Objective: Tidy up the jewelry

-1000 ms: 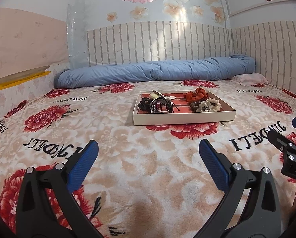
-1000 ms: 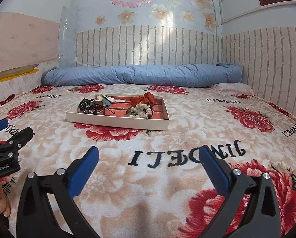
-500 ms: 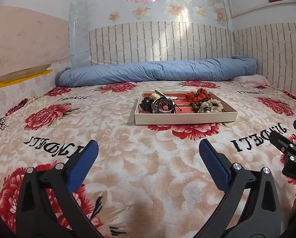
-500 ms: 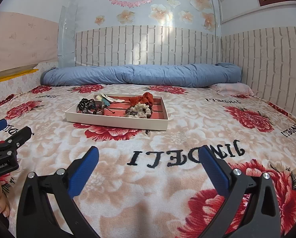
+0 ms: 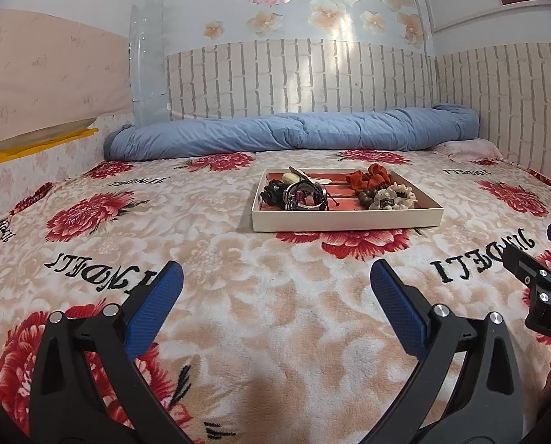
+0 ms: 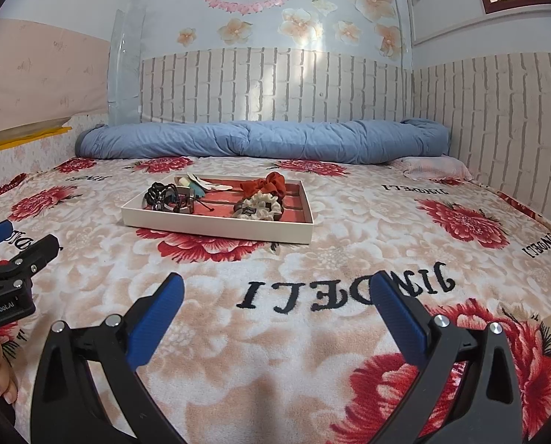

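Open blanket point(image 5: 275, 296) lies between my claws and the tray point(image 5: 345, 218), nothing on it. My other claw point(image 5: 541, 281) sits off to the right, well apart. The quilt point(image 5: 294, 133) and walls close the far side.

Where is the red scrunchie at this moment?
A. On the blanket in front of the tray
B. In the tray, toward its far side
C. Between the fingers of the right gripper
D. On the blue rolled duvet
B: the red scrunchie lies inside the tray, behind the cream scrunchie; both grippers are open and empty.
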`<state>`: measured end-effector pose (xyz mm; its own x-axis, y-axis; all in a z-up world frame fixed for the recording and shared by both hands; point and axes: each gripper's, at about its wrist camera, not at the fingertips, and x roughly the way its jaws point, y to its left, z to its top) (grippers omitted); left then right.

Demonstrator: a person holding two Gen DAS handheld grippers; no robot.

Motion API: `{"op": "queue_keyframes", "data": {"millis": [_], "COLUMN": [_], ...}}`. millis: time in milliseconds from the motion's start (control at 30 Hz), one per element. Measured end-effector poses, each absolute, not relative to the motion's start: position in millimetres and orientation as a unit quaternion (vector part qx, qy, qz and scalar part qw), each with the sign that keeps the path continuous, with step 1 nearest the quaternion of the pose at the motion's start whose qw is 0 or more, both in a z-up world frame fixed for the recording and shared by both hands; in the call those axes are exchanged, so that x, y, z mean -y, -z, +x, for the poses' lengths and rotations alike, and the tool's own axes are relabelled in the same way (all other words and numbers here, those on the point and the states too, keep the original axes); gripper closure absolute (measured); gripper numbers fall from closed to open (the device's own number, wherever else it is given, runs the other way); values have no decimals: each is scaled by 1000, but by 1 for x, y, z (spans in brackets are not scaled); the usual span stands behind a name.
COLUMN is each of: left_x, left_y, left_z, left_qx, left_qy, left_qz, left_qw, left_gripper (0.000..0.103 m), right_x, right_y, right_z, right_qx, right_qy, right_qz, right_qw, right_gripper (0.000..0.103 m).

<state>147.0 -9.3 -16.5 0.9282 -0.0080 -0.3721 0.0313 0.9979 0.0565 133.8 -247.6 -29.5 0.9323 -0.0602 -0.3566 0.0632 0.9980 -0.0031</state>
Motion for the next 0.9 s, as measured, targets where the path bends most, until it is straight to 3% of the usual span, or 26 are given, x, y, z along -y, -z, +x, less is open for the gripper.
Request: {"op": "queue_keyframes", "data": {"millis": [900], "left_x": [10], "left_y": [16], "left_z": [147], "left_qx": [-189], "left_qy": [10], "left_qz": [31], "left_qw": [981], "left_gripper": [5], "right_x": [249], "right_y": [30], "right_z": [134], "right_qx": [-181], "right_qy": [33], "right_qz": [3], "right_qw": [983], "right_gripper": [4]}}
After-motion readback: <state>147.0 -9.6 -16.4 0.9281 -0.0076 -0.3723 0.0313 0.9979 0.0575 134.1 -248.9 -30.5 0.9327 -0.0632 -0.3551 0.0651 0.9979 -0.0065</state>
